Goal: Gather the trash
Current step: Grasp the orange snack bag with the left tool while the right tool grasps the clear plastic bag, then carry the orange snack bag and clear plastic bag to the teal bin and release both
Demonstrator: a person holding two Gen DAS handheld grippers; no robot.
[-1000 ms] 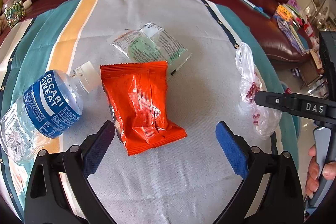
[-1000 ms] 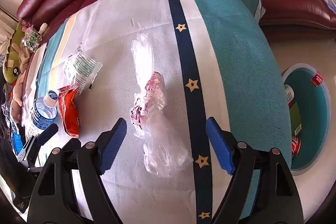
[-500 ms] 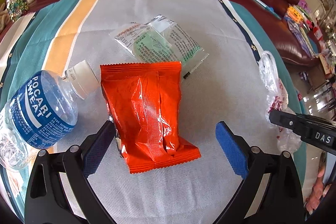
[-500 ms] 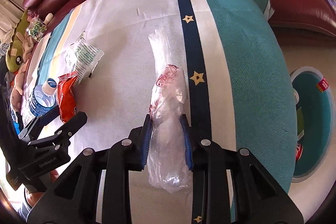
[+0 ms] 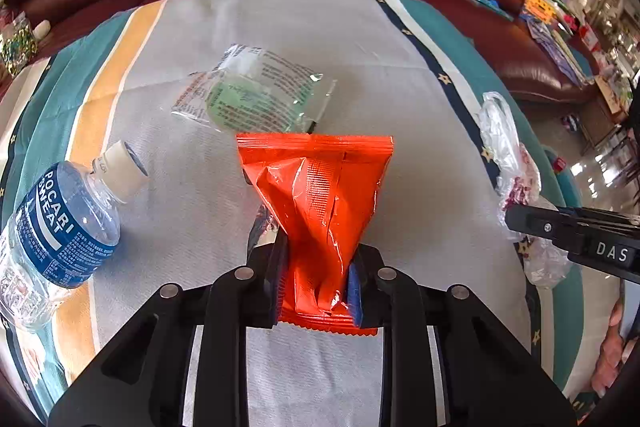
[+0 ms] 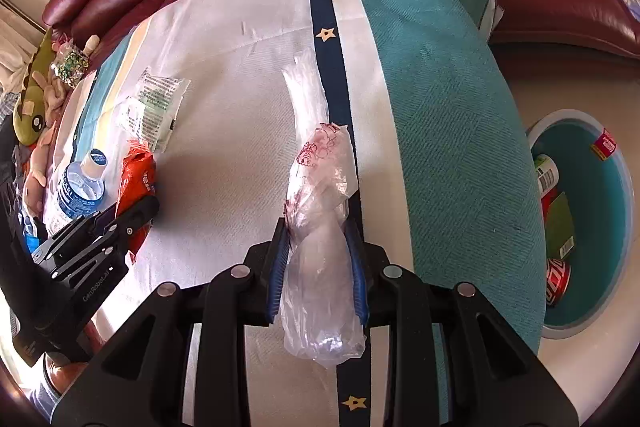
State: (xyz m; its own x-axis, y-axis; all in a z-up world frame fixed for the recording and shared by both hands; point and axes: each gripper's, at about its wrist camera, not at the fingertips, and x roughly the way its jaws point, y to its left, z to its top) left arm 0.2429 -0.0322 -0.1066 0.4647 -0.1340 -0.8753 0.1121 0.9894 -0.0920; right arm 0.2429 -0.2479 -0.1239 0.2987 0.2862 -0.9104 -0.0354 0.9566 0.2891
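Trash is already in both my tongs: the left tongs (image 5: pixel 316 279) are clamped on the orange wrapper (image 5: pixel 320 195) near its lower end, and the right tongs (image 6: pixel 318 267) are clamped on the clear bag (image 6: pixel 320 235), both low over the striped surface (image 6: pixel 224 115).

My worry is slip. The bag is thin, slick film bunched between the pads, and it could slide out on the way to the bin (image 6: pixel 592 227) on the floor at my right. The wrapper is twisted and pinched off-centre, so its free top may flap or snag the sachet (image 5: pixel 256 95) just beyond it.

I count one orange wrapper, one clear bag, one sachet and one bottle (image 5: pixel 60 227), which lies on its side. The last two are untouched. The bin holds several items; I cannot count them.
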